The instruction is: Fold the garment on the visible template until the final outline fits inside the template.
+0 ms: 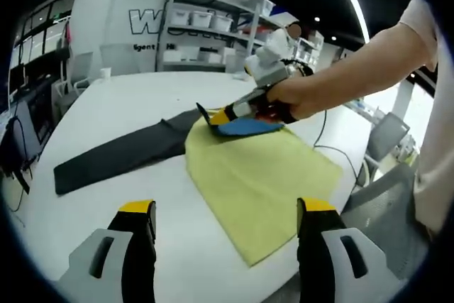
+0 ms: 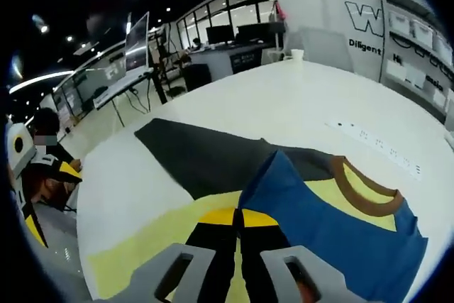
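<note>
Now, right gripper (image 2: 239, 219): jaws closed, pinching the blue T-shirt (image 2: 333, 235) with brown collar.
Template: yellow cloth sheet (image 1: 259, 175) under it.
Left gripper (image 1: 223, 235): spread wide, empty, nearer the template's near edge.
Dark garment (image 1: 120, 154): long axis away from template.

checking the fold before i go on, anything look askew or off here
Nothing damaged. The shirt is bunched at one end of the yellow template, pinched by the right gripper, and a dark cloth trails off beside it.
</note>
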The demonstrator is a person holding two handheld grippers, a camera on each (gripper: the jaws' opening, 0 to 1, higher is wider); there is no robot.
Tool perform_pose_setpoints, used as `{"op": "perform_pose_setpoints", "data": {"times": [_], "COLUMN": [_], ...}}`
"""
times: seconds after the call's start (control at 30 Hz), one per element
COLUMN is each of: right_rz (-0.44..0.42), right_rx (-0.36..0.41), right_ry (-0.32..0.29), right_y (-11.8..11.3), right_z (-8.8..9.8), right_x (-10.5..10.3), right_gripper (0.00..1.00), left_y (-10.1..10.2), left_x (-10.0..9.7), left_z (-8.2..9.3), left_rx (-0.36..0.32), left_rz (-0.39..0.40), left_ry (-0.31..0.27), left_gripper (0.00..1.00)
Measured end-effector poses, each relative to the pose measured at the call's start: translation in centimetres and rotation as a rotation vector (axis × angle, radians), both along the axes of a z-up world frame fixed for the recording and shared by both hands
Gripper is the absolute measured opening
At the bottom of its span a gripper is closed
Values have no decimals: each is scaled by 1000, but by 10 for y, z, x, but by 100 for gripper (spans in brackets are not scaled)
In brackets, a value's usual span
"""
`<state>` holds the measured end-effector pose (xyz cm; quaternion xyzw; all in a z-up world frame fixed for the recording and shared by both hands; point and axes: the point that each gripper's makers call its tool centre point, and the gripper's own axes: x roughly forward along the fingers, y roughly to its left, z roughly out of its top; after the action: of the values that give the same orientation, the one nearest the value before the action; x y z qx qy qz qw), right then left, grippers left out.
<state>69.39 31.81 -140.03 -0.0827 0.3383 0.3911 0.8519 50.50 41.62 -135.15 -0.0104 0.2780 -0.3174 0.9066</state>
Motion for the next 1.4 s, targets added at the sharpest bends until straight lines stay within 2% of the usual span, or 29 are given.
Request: {"op": "perform_pose_setpoints", "data": {"times": [0.27, 0.6, 0.63, 0.67, 0.73, 0.9, 1.0, 1.4], "right_rz": [-1, 49, 55, 68, 100, 124, 126, 100], "right_rx": [-26, -108, -94, -82, -87, -73, -54, 56], "right_ry": [-14, -12, 28, 34, 13, 31, 39, 57], "right_y": [8, 15, 18, 21, 27, 30, 29, 12], "right_z": [-3, -21, -24, -23, -21, -22, -21, -9], "right_x": [6, 3, -2, -5, -8, -17, -20, -30], "right_gripper": [0, 0, 0, 0, 0, 3, 10, 23], "left_y": [2, 3, 3, 3, 3, 3, 2, 5], "left_x": [0, 1, 1, 1, 1, 3, 4, 10], "left_z": [1, 1, 1, 1, 1, 0, 1, 1], "left_rx": [-3, -8, -8, -7, -8, -10, -12, -29], "left_rz": [8, 16, 16, 16, 17, 16, 15, 24], "left_ry": [0, 0, 1, 0, 1, 1, -1, -1], "left_gripper": [79, 79, 79, 79, 79, 79, 79, 79]}}
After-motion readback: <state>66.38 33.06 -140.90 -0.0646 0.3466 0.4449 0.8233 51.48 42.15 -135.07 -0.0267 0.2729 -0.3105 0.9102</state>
